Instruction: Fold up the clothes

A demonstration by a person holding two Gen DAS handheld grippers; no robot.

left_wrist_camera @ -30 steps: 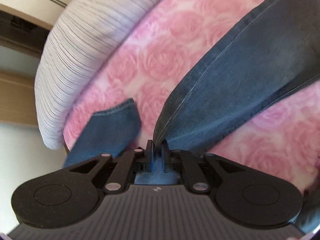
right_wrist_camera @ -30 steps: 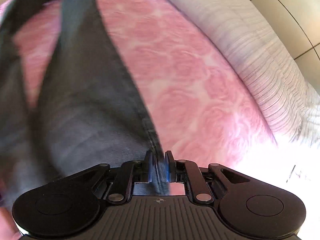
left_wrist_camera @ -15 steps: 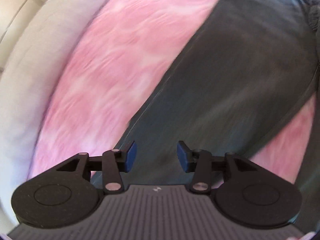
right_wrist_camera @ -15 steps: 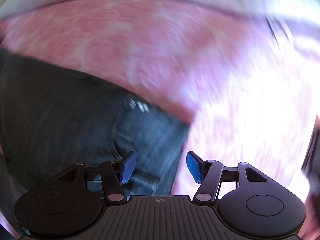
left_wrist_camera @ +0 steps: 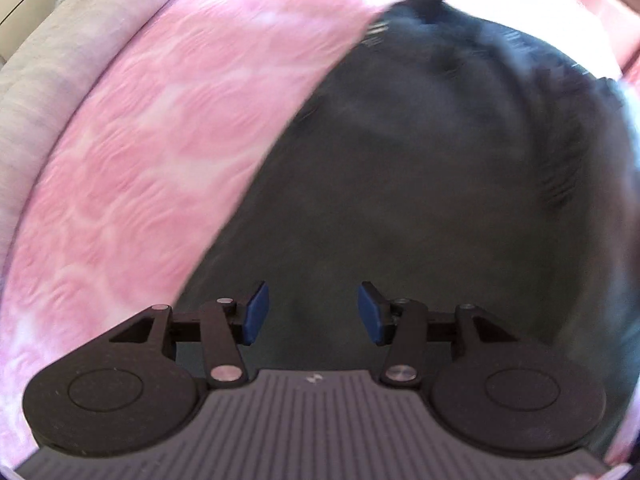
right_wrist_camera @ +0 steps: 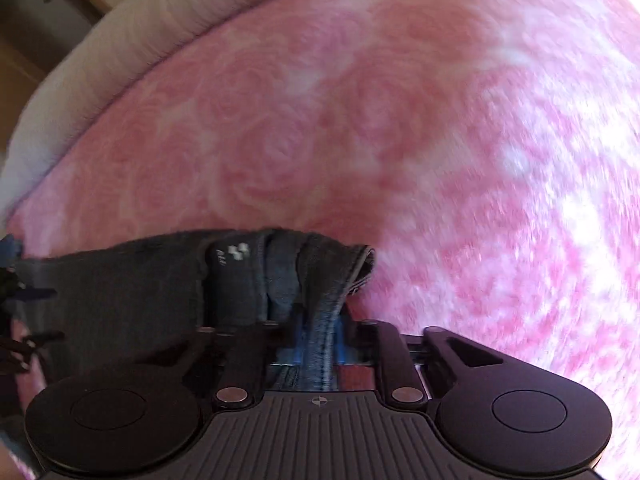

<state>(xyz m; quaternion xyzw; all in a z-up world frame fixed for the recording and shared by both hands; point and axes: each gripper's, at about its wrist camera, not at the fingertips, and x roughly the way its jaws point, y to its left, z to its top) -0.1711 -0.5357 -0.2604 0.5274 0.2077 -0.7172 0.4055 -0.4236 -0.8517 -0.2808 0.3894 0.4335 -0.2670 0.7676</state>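
Pink rose-patterned blanket [right_wrist_camera: 320, 120], grey bedcover [left_wrist_camera: 60, 60]

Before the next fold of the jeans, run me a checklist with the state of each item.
1. Right gripper clamped on the jeans: ok, denim sits between the shut jaws.
2. Left gripper ready to grasp: ok, jaws apart with nothing between them, over the jeans.
3. Grip on a single layer: not ok, several bunched folds lead into the right jaws.
4. Jeans lying flat: cannot tell, both views are blurred.
5. Free space on the pink bedspread to fold onto: ok.
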